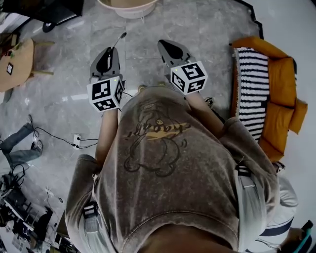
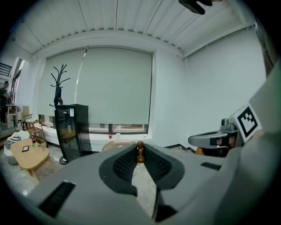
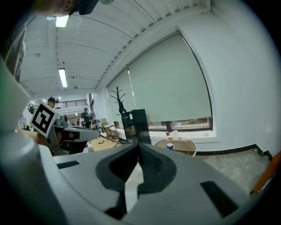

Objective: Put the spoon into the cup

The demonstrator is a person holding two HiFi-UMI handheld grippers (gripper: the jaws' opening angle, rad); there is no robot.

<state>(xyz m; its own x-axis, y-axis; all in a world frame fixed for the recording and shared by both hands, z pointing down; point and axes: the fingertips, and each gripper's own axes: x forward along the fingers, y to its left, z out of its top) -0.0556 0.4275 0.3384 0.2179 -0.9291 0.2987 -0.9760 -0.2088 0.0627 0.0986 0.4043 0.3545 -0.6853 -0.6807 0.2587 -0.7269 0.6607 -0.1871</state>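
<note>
My left gripper (image 1: 113, 50) is shut on the spoon (image 1: 120, 39), whose thin end sticks out past the fingertips over the floor. In the left gripper view, the spoon's brown knobbed handle (image 2: 140, 152) stands pinched between the dark pads. My right gripper (image 1: 163, 43) is held beside it at the same height, shut with nothing in it; its pads meet at the tips (image 3: 139, 147). A small blue cup (image 3: 170, 146) stands on a round wooden table (image 3: 184, 146) far ahead, by the window.
The round table's rim (image 1: 129, 10) shows at the top of the head view. An orange sofa (image 1: 284, 79) with a striped cushion (image 1: 253, 84) is on the right. A low wooden table (image 1: 17, 62) and a black cabinet (image 2: 70, 129) are to the left. Cables (image 1: 59, 138) lie on the marble floor.
</note>
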